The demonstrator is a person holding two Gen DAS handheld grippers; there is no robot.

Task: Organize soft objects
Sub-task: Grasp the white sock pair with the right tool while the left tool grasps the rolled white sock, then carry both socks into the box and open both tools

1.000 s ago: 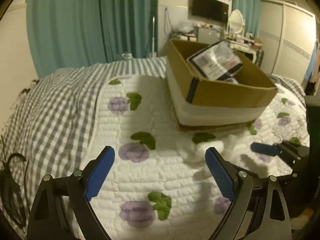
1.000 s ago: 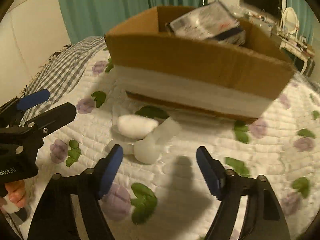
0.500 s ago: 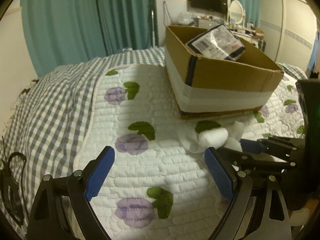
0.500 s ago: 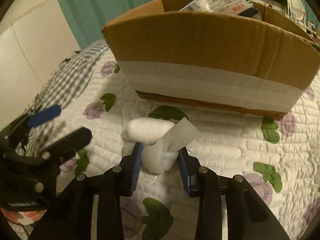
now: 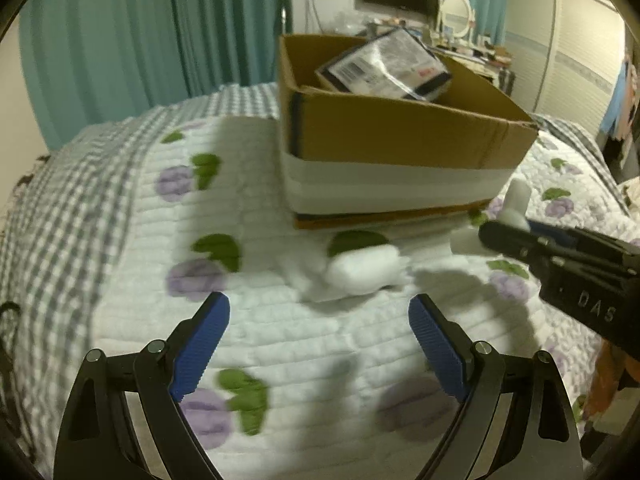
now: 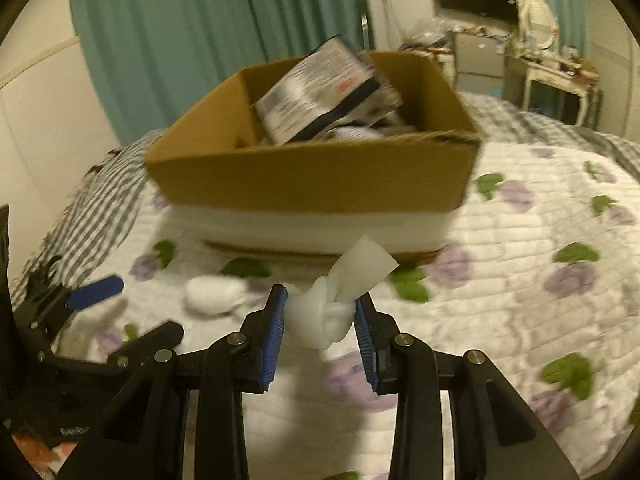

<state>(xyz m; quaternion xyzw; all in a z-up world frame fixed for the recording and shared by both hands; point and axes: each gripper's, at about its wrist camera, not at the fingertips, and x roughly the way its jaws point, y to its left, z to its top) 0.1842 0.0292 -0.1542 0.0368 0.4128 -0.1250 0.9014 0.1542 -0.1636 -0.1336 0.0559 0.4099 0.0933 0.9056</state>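
Note:
My right gripper (image 6: 320, 312) is shut on a knotted white foam piece (image 6: 344, 292) and holds it above the quilt, in front of the cardboard box (image 6: 312, 184). It shows in the left wrist view too (image 5: 516, 208). A white cotton wad (image 5: 362, 270) lies on the quilt in front of the box, also in the right wrist view (image 6: 214, 294). My left gripper (image 5: 320, 320) is open and empty, just short of the wad. The box (image 5: 400, 136) holds a plastic-wrapped packet (image 5: 384, 64).
The bed has a white quilt with purple flowers (image 5: 192, 276) over a grey checked cover (image 5: 60, 208). Teal curtains (image 5: 160, 40) hang behind. A dresser with a mirror (image 6: 540, 52) stands at the far right.
My right gripper closed on the foam piece and lifted it up and to the right, off the quilt. My left gripper moved closer to the cotton wad.

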